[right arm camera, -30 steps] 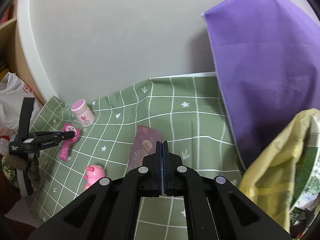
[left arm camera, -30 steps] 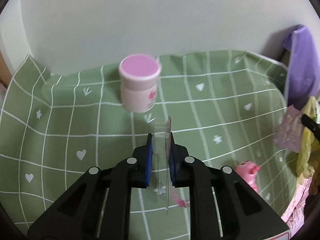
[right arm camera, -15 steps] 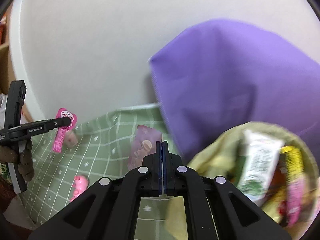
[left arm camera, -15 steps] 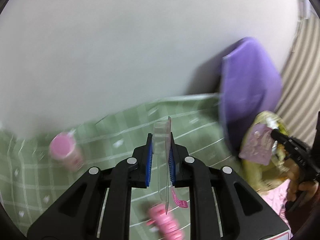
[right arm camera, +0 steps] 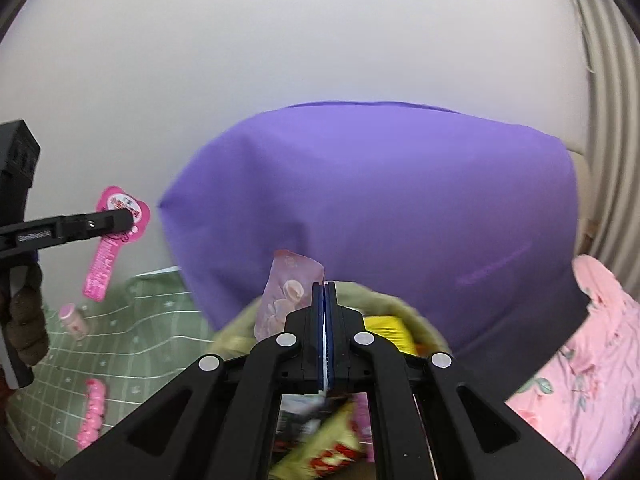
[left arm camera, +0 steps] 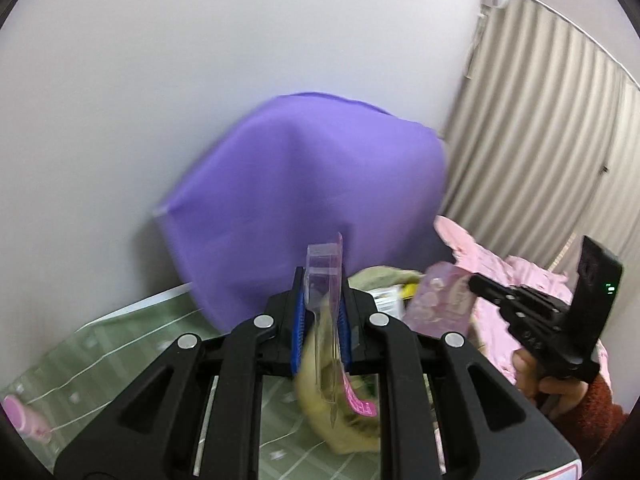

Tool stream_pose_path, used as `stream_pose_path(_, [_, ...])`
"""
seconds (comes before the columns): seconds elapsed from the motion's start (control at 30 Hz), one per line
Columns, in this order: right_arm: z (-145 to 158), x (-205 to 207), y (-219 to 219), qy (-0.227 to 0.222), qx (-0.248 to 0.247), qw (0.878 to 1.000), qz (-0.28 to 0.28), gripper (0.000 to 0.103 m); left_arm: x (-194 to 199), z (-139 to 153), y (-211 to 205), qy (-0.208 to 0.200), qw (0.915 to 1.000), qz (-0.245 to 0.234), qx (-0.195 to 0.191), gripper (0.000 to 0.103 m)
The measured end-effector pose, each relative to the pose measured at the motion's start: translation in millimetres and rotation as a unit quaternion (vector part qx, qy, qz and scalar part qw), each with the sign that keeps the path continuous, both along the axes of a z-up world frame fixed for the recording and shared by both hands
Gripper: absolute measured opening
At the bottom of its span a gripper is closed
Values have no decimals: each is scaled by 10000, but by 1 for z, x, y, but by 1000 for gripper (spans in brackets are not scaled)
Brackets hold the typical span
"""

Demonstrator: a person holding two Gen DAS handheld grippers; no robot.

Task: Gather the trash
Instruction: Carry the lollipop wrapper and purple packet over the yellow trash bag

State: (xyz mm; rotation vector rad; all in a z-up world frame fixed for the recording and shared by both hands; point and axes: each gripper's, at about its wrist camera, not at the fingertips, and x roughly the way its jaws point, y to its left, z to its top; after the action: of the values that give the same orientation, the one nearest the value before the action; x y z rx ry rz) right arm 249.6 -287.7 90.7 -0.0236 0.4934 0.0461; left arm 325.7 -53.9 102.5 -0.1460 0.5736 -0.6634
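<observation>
While it hangs above the yellow trash bag (left arm camera: 320,412), the left tool (left arm camera: 322,312) clamps a clear plastic blister pack (left arm camera: 324,280) with a pink card backing, standing upright between its blue pads. In the right view, the right tool (right arm camera: 325,320) pinches a pale pink wrapper (right arm camera: 286,292) over the same bag (right arm camera: 236,336), where yellow snack packets (right arm camera: 324,448) lie.

Our left gripper (left arm camera: 322,316) and right gripper (right arm camera: 325,332) are matte black, with forked arms, round silver screw heads and blue ribbed pads (left arm camera: 299,320). Our right hand (left arm camera: 540,376) shows bare skin and a fuzzy rust-red sleeve (left arm camera: 588,420).
</observation>
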Motion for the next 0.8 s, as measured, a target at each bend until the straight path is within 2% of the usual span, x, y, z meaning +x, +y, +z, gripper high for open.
stream_pose_path(0.17, [-4,0,-34,40,54,9995,-314,4,3,11,-44,-38,9987,-490,-141,13])
stream_pose_path(0.33, [-13,5,-50,130,104,9992,-373,4,3,9,-75,-62,9966,-817,-107,13])
stream_pose_path(0.6, [-30,8,-54,373,251,9987,-229,4,5,-14,-99,387,9920,-1139,-389,13])
stream_pose_path(0.7, [-36,10,-50,454,223,9986,-178,4,9,-31,-113,581,9901,-1259,-233,13])
stream_pose_path(0.8, [-43,13,-48,547,209,9982,-136,4,9,-57,-127,736,9895,-1226,201,13])
